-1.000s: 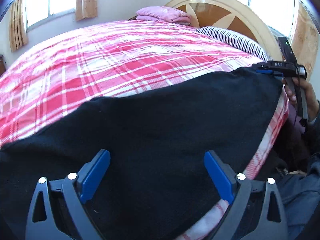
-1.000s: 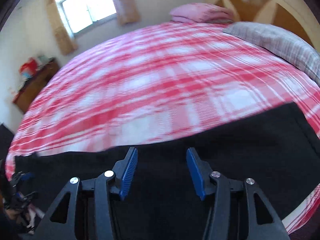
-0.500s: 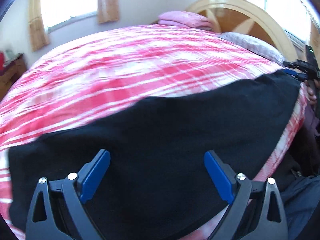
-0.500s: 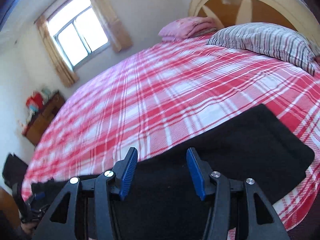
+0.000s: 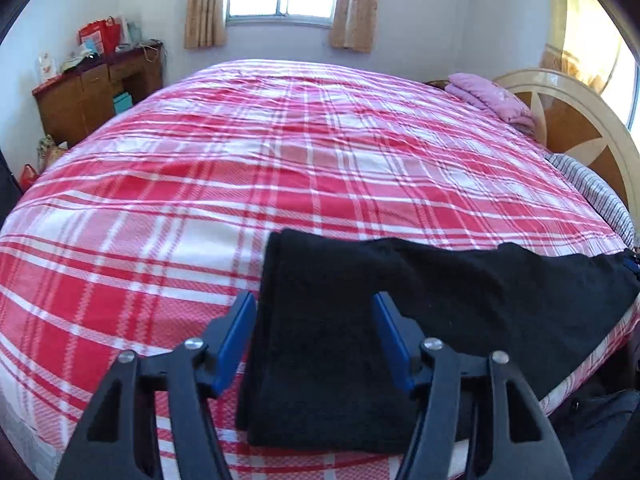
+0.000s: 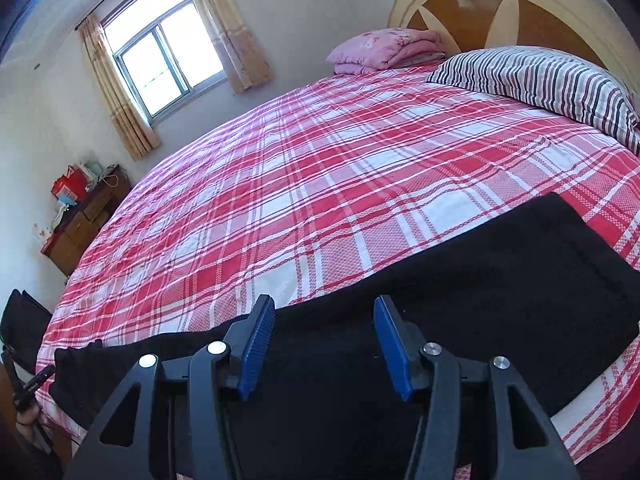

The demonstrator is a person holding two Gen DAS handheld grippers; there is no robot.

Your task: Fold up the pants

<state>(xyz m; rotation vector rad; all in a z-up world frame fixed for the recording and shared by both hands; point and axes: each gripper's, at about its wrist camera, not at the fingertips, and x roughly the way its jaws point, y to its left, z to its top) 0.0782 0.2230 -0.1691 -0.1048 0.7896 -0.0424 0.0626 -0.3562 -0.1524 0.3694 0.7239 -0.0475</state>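
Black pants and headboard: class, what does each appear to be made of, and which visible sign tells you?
Black pants: apparently thick matte knit or fleece; fuzzy, lint-flecked surface, no sheen.
Headboard: seemingly wood panels in a glossy cream-painted frame; brown grain-like tone, bright reflections.

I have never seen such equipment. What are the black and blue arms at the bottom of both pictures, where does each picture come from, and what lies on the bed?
There is no robot here. A person holds a two-finger tool in each hand, and each carries a wide-angle camera looking along its fingers. One picture comes from the left tool, the other from the right tool.

Black pants lie along the near edge of a bed with a red checked cover. A striped pillow and a folded pink blanket lie near the headboard.

The left tool's jaws have just been closing, with one end of the pants between them. Both tools stand open over the cloth, and neither visibly pinches it.
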